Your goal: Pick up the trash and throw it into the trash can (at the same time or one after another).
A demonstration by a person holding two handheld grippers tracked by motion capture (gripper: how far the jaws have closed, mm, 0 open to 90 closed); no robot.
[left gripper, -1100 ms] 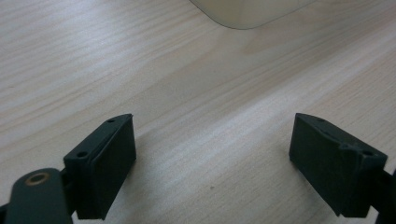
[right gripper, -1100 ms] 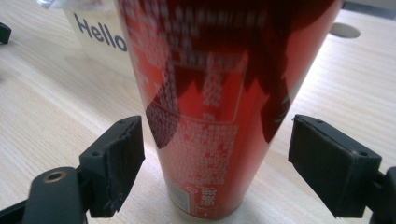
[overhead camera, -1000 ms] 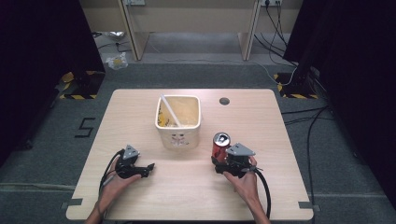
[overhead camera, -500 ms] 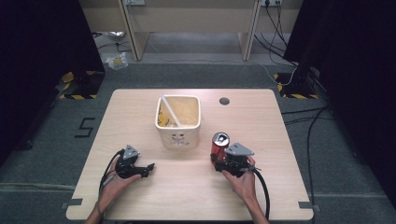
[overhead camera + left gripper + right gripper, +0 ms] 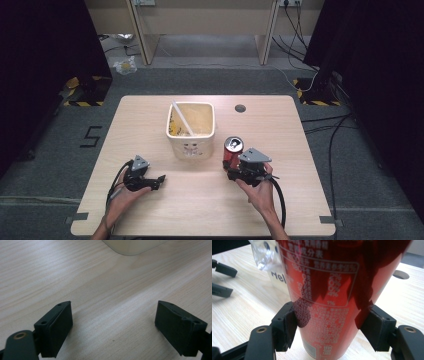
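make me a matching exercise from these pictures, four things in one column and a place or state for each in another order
Things:
1. red can
2. cream tub
3. left gripper
4. round hole in the table

Places or states:
a. jaws apart over bare wood, nothing between them
b. upright, between the right gripper's jaws
c. far side of the tabletop, right of the tub
d. middle of the table, a white stick leaning inside

Pairs: 1-b, 2-d, 3-a, 4-c
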